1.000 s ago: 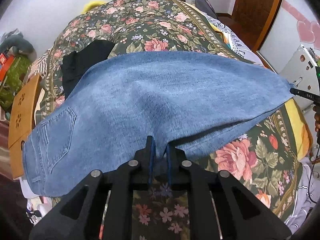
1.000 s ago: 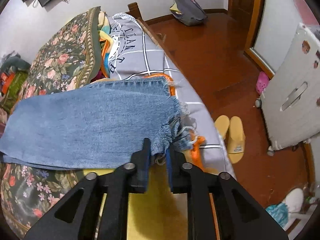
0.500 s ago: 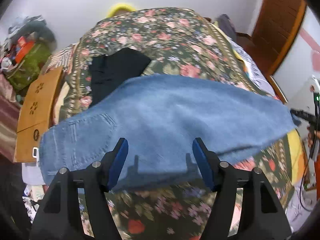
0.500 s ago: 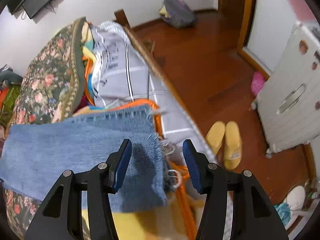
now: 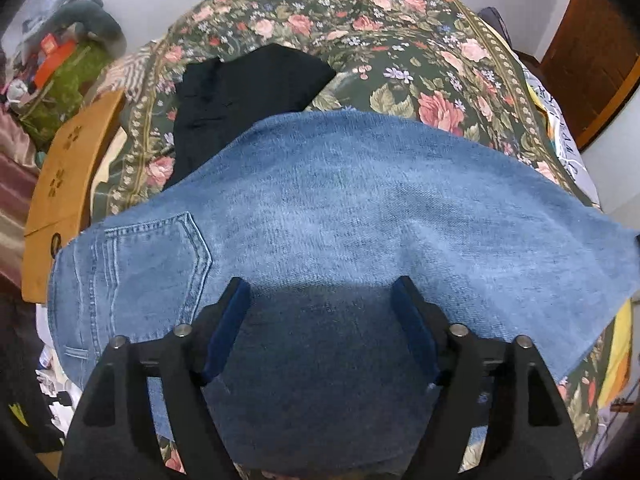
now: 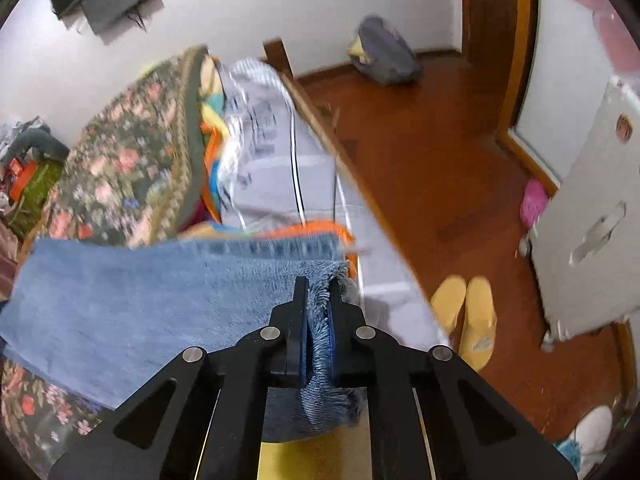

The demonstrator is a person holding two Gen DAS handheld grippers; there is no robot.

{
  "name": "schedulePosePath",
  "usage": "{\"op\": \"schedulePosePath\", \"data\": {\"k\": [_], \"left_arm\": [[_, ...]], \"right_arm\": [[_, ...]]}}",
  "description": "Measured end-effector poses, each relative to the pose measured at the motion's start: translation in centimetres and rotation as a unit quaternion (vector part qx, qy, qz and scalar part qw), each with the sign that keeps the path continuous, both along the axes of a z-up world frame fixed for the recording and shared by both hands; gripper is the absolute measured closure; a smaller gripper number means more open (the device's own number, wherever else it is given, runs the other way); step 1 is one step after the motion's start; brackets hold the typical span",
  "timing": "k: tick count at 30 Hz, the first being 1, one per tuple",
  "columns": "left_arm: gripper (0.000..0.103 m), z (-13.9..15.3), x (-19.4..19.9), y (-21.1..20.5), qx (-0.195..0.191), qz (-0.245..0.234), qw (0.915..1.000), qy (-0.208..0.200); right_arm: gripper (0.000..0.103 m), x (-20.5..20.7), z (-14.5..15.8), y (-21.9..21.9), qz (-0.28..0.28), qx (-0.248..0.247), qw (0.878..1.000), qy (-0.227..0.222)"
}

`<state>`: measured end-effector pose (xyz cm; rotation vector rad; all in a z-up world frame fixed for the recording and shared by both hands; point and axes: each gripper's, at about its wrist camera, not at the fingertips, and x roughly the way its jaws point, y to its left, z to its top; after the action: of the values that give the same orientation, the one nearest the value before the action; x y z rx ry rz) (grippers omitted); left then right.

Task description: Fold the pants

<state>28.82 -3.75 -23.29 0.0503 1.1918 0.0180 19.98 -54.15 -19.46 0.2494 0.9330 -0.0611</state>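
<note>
Blue jeans (image 5: 340,216) lie folded lengthwise across a floral bedspread (image 5: 360,40), back pocket at the left, leg end at the right. My left gripper (image 5: 324,300) is open and empty, its fingers hovering over the middle of the jeans. In the right wrist view the jeans (image 6: 140,304) stretch to the left. My right gripper (image 6: 319,292) is shut on the frayed hem (image 6: 320,344) of the leg end, near the bed's edge.
A black garment (image 5: 240,92) lies on the bedspread behind the jeans. A wooden board (image 5: 60,184) stands at the bed's left. Grey bedding (image 6: 272,152) lines the bed edge. Yellow slippers (image 6: 468,320) and a white cabinet (image 6: 588,220) stand on the wooden floor.
Both grippers let go of the jeans and opened. The left stayed open and moved forward over the jeans. The right then shut again on the frayed hem.
</note>
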Motion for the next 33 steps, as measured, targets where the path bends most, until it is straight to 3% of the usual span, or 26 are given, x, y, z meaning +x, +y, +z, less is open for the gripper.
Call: {"op": "schedulePosePath", "data": {"k": [3, 5, 7, 10, 12, 14, 19, 20, 25, 28, 33], "left_arm": [[0.027, 0.0, -0.1, -0.1, 0.004, -0.003, 1.0000, -0.002], [0.027, 0.1, -0.2, -0.1, 0.004, -0.004, 1.0000, -0.002], [0.027, 0.2, -0.4, -0.1, 0.004, -0.005, 1.0000, -0.005], [0.027, 0.3, -0.9, -0.1, 0.002, -0.012, 0.9999, -0.012], [0.027, 0.5, -1.2, 0.0, -0.002, -0.017, 0.9998, -0.014], [0.027, 0.6, -1.4, 0.2, -0.008, -0.020, 0.9997, -0.014], [0.027, 1.8, -2.6, 2.2, -0.025, -0.005, 0.9992, -0.030], [0.027, 2.2, -2.9, 2.8, -0.028, -0.001, 0.9990, -0.036], [0.027, 4.5, -4.7, 8.5, -0.033, 0.051, 0.9956, -0.072], [0.026, 5.3, -6.0, 13.8, -0.030, 0.099, 0.9911, -0.084], [0.026, 4.1, -8.9, 23.8, -0.028, 0.188, 0.9787, -0.078]], "right_arm": [[0.097, 0.9, 1.9, 0.3, -0.003, -0.035, 0.999, -0.034], [0.097, 1.9, 1.5, 0.3, -0.010, -0.054, 0.998, -0.030], [0.098, 2.8, -0.3, -0.1, -0.028, -0.074, 0.997, -0.002], [0.098, 3.2, -4.2, -1.0, -0.039, -0.057, 0.995, 0.070], [0.098, 2.4, -5.2, -1.0, -0.039, -0.049, 0.994, 0.088], [0.098, 1.5, -4.4, -0.6, -0.039, -0.047, 0.995, 0.083], [0.095, 0.7, 1.0, 2.1, -0.007, -0.073, 0.997, 0.034], [0.093, 0.8, 2.5, 3.4, 0.009, -0.072, 0.997, 0.020], [0.062, 1.2, 6.5, 10.3, 0.081, -0.056, 0.995, -0.034], [0.058, 1.6, 7.7, 16.2, 0.141, -0.038, 0.988, -0.050], [0.057, 1.7, 6.6, 25.0, 0.224, -0.025, 0.973, -0.047]]}}
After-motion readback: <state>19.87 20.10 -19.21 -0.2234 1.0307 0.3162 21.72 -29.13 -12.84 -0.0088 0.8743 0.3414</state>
